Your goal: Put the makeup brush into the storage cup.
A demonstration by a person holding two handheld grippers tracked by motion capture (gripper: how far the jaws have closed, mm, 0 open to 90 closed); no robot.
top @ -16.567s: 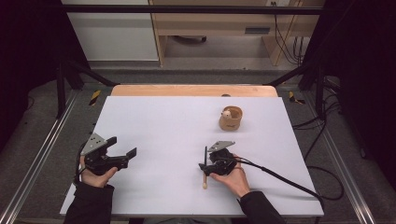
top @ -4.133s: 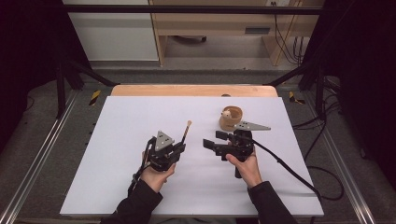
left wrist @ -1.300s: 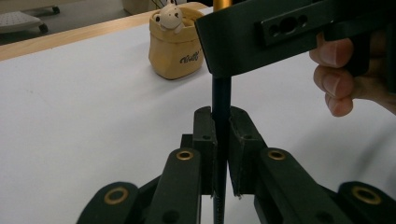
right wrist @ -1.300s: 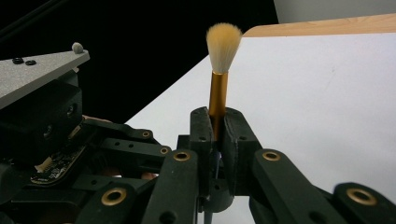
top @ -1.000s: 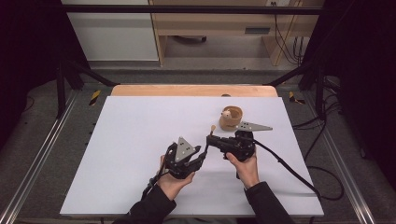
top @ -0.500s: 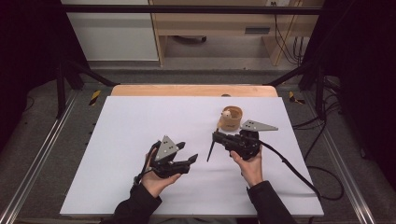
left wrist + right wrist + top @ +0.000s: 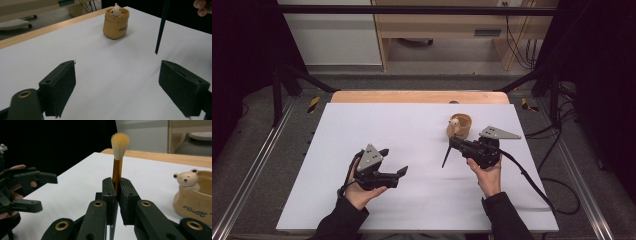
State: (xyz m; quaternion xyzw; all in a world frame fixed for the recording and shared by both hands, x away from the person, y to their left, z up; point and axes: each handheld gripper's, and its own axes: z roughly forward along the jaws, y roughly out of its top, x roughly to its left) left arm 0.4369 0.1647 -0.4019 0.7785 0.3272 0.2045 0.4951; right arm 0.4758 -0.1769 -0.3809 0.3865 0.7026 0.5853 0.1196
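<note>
Right gripper (image 7: 116,185) pinched brush (image 7: 119,152) at ferrule, bristles up, just left of bear cup (image 7: 459,126). Left gripper (image 7: 117,82) jaws just spread, empty. Best lowered handle-first into cup, kept upright, released inside.

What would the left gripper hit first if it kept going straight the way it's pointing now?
Probably nothing close: bare white table lies ahead of the left gripper. Farther on stands the tan bear-faced ceramic cup, slightly off centre, so depth is uncertain.
</note>
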